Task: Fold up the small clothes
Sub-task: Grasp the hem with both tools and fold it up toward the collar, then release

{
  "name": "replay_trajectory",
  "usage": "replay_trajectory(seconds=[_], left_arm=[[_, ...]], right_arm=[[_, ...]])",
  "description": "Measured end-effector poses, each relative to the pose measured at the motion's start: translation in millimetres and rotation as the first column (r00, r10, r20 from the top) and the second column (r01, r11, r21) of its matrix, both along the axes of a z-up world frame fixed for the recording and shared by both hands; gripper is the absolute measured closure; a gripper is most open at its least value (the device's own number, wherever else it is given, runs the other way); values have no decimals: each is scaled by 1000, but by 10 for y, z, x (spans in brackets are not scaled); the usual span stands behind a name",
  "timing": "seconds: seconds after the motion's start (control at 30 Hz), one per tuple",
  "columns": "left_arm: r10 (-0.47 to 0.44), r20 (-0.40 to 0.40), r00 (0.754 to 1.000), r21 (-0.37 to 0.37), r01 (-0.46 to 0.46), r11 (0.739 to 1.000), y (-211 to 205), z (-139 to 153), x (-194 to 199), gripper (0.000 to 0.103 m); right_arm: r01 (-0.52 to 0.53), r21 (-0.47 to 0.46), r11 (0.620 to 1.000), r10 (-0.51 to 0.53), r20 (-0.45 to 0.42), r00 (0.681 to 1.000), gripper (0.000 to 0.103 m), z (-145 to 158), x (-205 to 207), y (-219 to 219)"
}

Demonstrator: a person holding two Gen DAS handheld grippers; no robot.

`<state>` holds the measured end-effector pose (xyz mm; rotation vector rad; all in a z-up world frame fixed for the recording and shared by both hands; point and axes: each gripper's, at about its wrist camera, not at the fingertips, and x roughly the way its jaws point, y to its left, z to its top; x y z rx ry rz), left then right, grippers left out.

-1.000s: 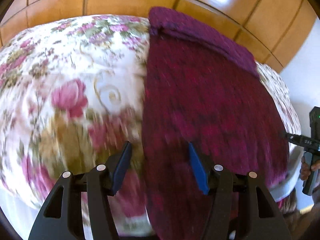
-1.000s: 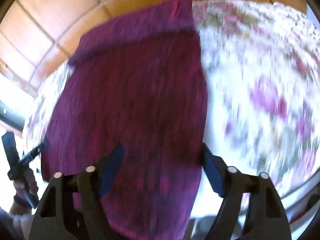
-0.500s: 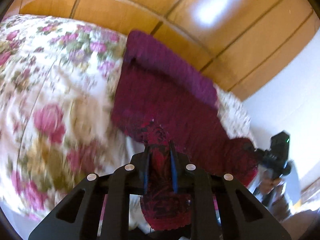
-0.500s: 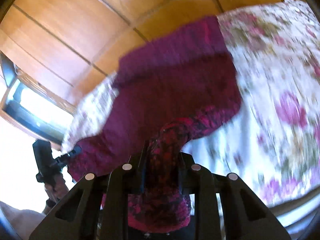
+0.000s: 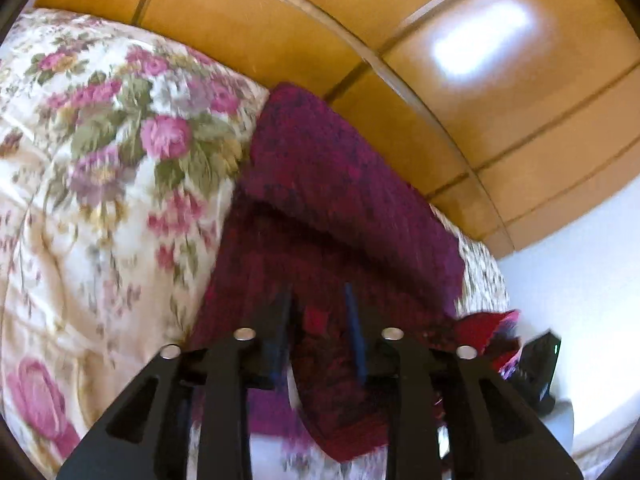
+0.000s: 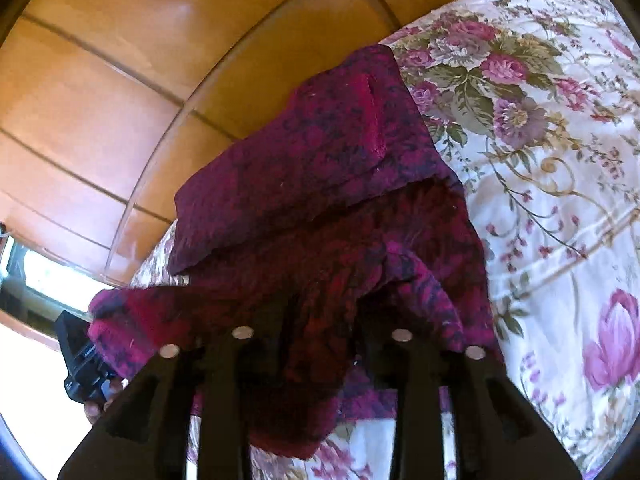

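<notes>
A dark magenta knitted garment (image 5: 320, 208) lies on a floral bedspread, its far end folded over into a band (image 6: 304, 148). My left gripper (image 5: 320, 320) is shut on the garment's near left corner and holds it lifted. My right gripper (image 6: 320, 320) is shut on the near right corner (image 6: 320, 344), also lifted, so the near edge hangs between the two. The right gripper shows at the right edge of the left wrist view (image 5: 536, 364); the left gripper shows at the left edge of the right wrist view (image 6: 80, 360).
The floral bedspread (image 5: 100, 200) spreads left of the garment and to its right (image 6: 560, 200). A wooden panelled headboard (image 5: 400, 60) stands just behind the garment. A white wall (image 5: 580, 280) and a bright window (image 6: 40, 276) flank the bed.
Both grippers were open over the garment's near edge a second ago. They shut on its corners and have since lifted them and carried them towards the folded far end.
</notes>
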<state>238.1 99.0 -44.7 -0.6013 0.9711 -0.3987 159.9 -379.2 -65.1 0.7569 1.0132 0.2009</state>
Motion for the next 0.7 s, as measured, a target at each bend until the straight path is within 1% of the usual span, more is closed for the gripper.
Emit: replay_trajectory(seconds=[0.03, 0.07, 0.1, 0.13, 0.17, 0.2, 0.23, 0.27, 0.3, 0.37, 0.47, 0.53, 0.57, 0.6, 0.63, 0.67, 0.7], left_arm=[[26, -4, 1000, -21, -26, 999, 60, 4, 75, 66], [40, -14, 999, -52, -41, 998, 120, -5, 101, 60], [65, -23, 998, -98, -67, 993, 216, -6, 139, 51], [92, -18, 996, -103, -93, 990, 295, 4, 130, 51], [112, -7, 994, -87, -113, 990, 357, 18, 123, 51], [132, 9, 991, -49, -131, 990, 437, 32, 96, 51], [145, 16, 989, -26, -144, 989, 502, 34, 89, 48], [154, 18, 988, -13, -154, 988, 564, 18, 42, 43], [160, 16, 987, -14, -160, 987, 630, -12, -9, 36], [136, 17, 991, -31, -136, 990, 748, -94, -121, 33], [49, 60, 997, -12, -49, 999, 758, -164, -425, 31], [-17, 88, 996, 3, 17, 1000, 688, -227, -615, 22], [-35, 92, 995, 24, 33, 999, 643, -257, -675, 21], [-51, 89, 995, 51, 46, 998, 604, -296, -716, 21], [-65, 75, 995, 87, 58, 995, 532, -354, -722, 21], [-67, 64, 996, 108, 60, 992, 466, -409, -699, 21], [-65, 57, 996, 117, 58, 991, 404, -457, -662, 22]], right_arm=[[1, 9, 1000, -1, -8, 1000, 61, -18, 19, -2], [3, 28, 1000, -3, -19, 1000, 55, -40, 32, -12], [6, 48, 999, -5, -20, 1000, 47, -50, 39, -30], [8, 73, 997, -7, -10, 1000, 41, -48, 43, -54], [13, 105, 994, -15, 12, 1000, 30, -20, 42, -95], [21, 115, 993, -25, 33, 999, 20, 20, 19, -125], [35, 108, 994, -42, 59, 997, 15, 73, -11, -164], [68, 75, 995, -74, 90, 993, 7, 147, -60, -222], [92, 53, 994, -97, 110, 989, 4, 197, -101, -280], [104, 27, 994, -107, 117, 987, 4, 243, -181, -378], [83, -71, 994, -74, 121, 990, 4, 244, -312, -395], [38, -135, 990, -24, 105, 994, 5, 184, -362, -309], [5, -180, 984, 10, 86, 996, 9, 122, -389, -235], [-26, -216, 976, 42, 66, 997, 19, 57, -400, -165], [-54, -245, 968, 67, 44, 997, 24, -23, -417, -103], [-77, -280, 957, 85, 19, 996, 36, -116, -420, -55], [-83, -327, 941, 90, 6, 996, 42, -196, -423, -4]])
